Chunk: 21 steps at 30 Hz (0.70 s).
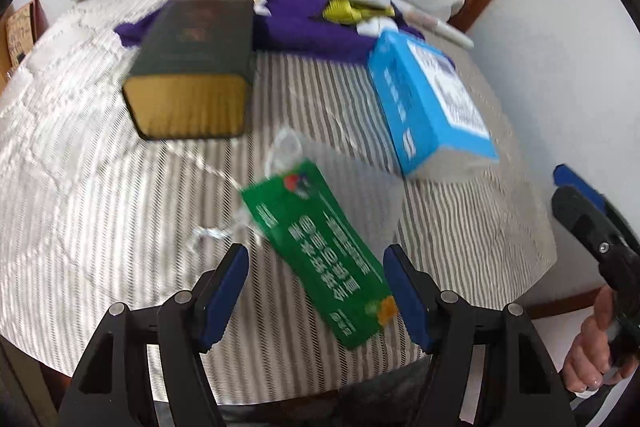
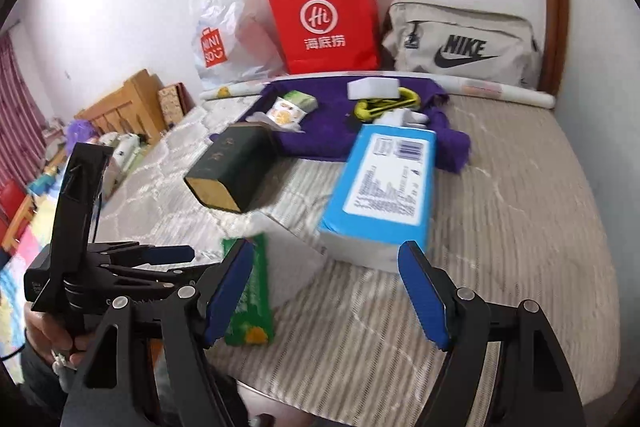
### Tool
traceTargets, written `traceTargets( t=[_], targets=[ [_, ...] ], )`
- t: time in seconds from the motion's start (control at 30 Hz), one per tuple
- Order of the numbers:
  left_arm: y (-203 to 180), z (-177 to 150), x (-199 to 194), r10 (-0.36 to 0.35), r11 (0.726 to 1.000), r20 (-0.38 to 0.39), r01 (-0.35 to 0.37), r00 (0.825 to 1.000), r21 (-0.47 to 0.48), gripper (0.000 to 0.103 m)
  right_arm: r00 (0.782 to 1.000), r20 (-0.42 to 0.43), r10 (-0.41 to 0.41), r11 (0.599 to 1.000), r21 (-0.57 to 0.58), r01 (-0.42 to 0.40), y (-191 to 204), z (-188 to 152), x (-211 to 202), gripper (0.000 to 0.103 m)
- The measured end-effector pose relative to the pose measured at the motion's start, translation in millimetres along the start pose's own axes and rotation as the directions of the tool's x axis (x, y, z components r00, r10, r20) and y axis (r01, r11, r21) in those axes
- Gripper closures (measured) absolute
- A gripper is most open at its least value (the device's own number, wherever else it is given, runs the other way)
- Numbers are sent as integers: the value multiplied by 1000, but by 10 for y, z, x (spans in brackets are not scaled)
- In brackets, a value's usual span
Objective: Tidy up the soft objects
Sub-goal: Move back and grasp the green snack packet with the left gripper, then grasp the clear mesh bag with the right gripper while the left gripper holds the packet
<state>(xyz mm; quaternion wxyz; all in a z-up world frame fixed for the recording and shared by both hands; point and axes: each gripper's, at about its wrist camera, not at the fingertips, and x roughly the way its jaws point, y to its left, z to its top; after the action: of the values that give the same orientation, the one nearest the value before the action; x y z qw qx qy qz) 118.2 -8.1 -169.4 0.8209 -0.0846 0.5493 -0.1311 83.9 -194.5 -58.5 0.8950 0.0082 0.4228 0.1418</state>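
A green packet in clear plastic lies on the striped table near its front edge, between the open jaws of my left gripper; it also shows in the right wrist view. A blue tissue pack lies to its right. A dark green box lies to the left. A purple cloth at the back carries a white sponge, small snack packets and a yellow clip. My right gripper is open and empty, just in front of the tissue pack.
At the back stand a red paper bag, a white Miniso bag and a grey Nike bag. A white roll lies before the Nike bag. The wall is to the right; a cluttered wooden bed is to the left.
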Motion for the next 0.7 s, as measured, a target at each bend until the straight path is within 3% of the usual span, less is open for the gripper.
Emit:
traceTargets(
  t=[0.23, 0.27, 0.43, 0.47, 0.53, 0.6, 0.7],
  targets=[
    [-109, 62, 263, 54, 998, -45, -55, 998, -26, 33, 998, 9, -66, 998, 6, 66, -157, -90, -38, 28],
    [-167, 72, 270, 69, 998, -26, -70, 997, -10, 28, 996, 11, -84, 996, 4, 84, -190, -94, -45, 28],
    [-320, 81, 373, 179, 983, 11, -179, 984, 46, 28, 994, 13, -110, 994, 18, 110, -319, -115, -61, 28],
    [-354, 66, 387, 205, 977, 26, -206, 979, 60, 29, 994, 13, -109, 994, 25, 109, -341, -123, -60, 28],
    [-393, 27, 384, 258, 961, 53, -262, 965, 94, 41, 994, 9, -106, 994, 26, 106, -352, -145, -59, 28],
    [-346, 23, 329, 241, 965, 54, -245, 969, 97, 56, 994, 4, -110, 994, 20, 110, -348, -167, -49, 28],
    [-192, 42, 205, 201, 976, 50, -204, 978, 69, 62, 993, -1, -120, 993, 8, 120, -322, -188, -35, 28]
  ],
)
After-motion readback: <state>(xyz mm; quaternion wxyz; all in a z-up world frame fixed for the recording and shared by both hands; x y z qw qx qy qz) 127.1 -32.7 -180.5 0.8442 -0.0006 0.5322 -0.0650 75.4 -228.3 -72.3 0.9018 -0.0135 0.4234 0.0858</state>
